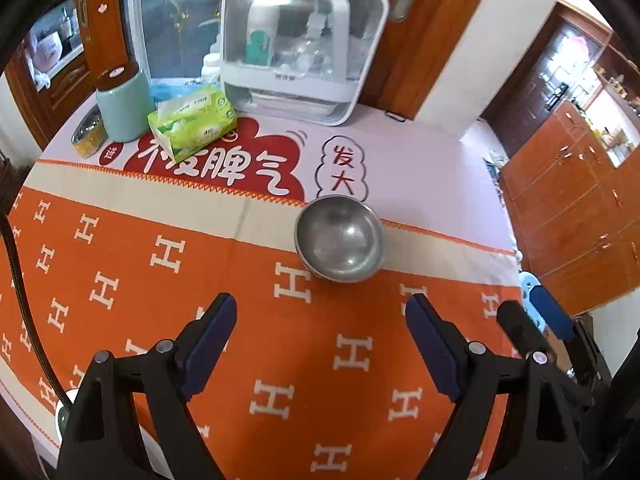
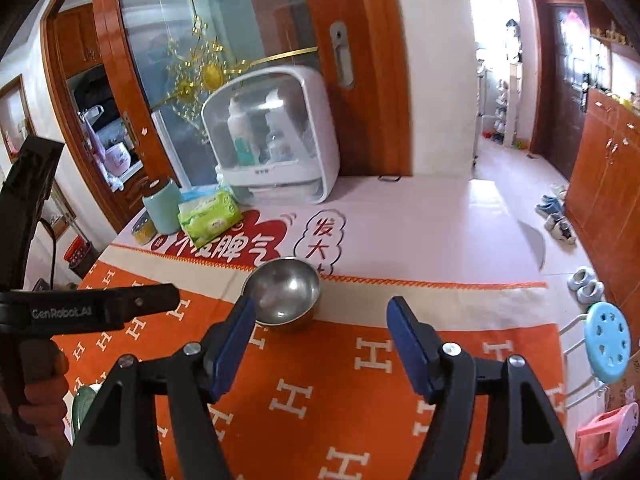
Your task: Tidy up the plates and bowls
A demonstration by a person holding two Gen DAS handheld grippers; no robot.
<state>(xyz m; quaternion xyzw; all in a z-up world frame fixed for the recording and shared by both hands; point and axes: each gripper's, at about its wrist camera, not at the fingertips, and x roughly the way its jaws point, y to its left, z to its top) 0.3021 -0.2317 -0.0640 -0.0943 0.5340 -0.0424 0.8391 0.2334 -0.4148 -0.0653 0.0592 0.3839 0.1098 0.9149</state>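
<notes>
My left gripper (image 1: 320, 320) and right gripper (image 2: 320, 328) both stand released and empty, the round steel bowl (image 1: 340, 238) resting just beyond their jaws.

A table (image 2: 440, 224) under an orange patterned cloth (image 1: 280, 360) stood against a glass-panelled wooden door (image 2: 224, 20). White walls (image 2: 432, 80) met pale floor tiles (image 2: 516, 168); orange-brown cabinets (image 2: 608, 176) lined the right side, daylight filling the far hallway (image 2: 496, 60)
</notes>
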